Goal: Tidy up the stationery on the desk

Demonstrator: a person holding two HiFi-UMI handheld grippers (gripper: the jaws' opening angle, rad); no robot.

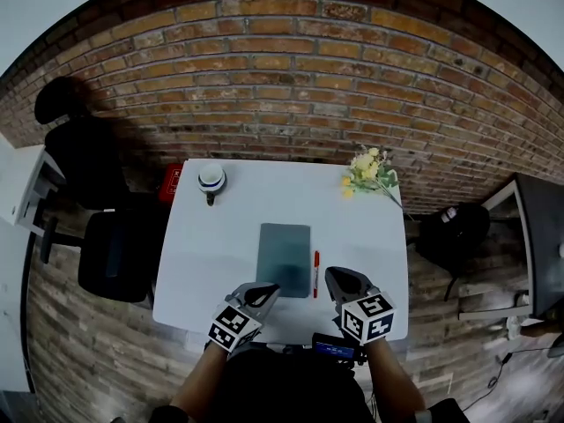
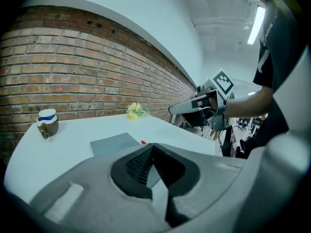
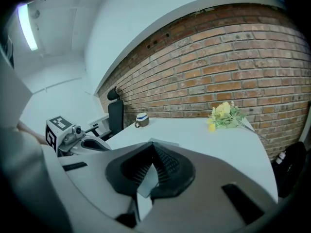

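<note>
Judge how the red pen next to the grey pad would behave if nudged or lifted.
The pen is slim and lies flat on the smooth white desk, so a sideways nudge would probably roll or skid it. It likely weighs little. Its narrow body gives jaws little to pinch, so it could slip.

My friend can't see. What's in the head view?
A grey notebook lies on a white table, a red pen beside it. The left claw and right claw, both shut, are at the near edge; a mug and yellow flowers stand at the far side.
</note>
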